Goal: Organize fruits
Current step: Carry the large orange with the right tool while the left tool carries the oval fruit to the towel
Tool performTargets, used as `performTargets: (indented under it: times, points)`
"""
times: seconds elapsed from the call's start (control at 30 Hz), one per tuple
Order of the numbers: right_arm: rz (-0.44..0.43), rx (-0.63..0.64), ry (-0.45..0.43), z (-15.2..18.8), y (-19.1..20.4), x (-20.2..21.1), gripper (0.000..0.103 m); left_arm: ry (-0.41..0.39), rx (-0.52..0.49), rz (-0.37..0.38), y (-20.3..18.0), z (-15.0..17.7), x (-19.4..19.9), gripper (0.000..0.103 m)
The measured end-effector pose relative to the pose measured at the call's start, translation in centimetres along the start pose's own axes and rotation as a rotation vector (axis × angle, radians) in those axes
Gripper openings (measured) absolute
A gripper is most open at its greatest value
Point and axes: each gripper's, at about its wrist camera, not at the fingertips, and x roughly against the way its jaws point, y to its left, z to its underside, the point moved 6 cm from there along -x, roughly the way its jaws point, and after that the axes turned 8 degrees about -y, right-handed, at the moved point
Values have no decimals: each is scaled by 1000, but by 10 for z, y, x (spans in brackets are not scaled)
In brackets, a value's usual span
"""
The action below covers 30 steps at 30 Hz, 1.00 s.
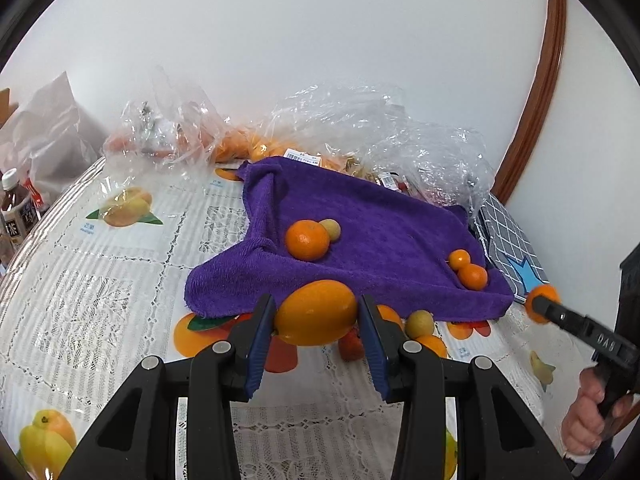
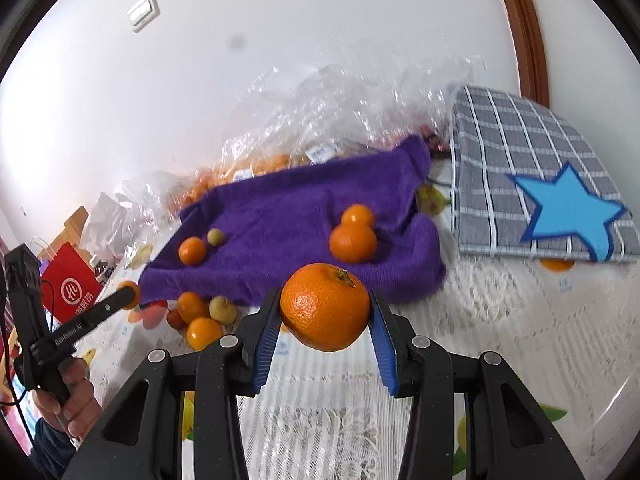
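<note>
My left gripper (image 1: 317,314) is shut on a large oval kumquat (image 1: 316,312), held above the table just in front of the purple towel (image 1: 360,232). My right gripper (image 2: 325,312) is shut on a mandarin (image 2: 325,306), near the towel's (image 2: 280,224) front right corner. On the towel lie a mandarin (image 1: 307,240) with a small yellow-green fruit (image 1: 331,229), and two small oranges (image 1: 468,270) at its right edge. Loose small fruits (image 2: 204,316) lie on the table before the towel.
Clear plastic bags of fruit (image 1: 320,128) stand behind the towel by the wall. A grey checked cloth with a blue star (image 2: 536,176) lies at the right. Bottles (image 1: 14,208) stand at the left edge. A red bag (image 2: 68,288) is off the table.
</note>
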Motion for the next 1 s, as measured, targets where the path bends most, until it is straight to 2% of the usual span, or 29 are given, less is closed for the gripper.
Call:
performTargets:
  times: [0.23,0.33,0.53,0.67,0.77,1.0]
  points:
    - [-11,42,-31,-24,13,-2,43,-4,44,-13,6,-6,0,40]
    - [-21,63,-48,-33,18,-3,43,-13,59,-10,5,-18,-3,40]
    - [-46,99,-59,-52,27,-17,43,-47,13,-18,-9,-49,-20,40]
    - [-66,120,-62,-64,35,-36,43,-24,35,-8,-16,-58,-42,40]
    - [-85,110,-41,-64,38,-52,43,-9,52,-2,-17,-57,-59,40]
    - [-86,123,60,-36,40,-87,43,16,51,38,-19,-42,-80,40]
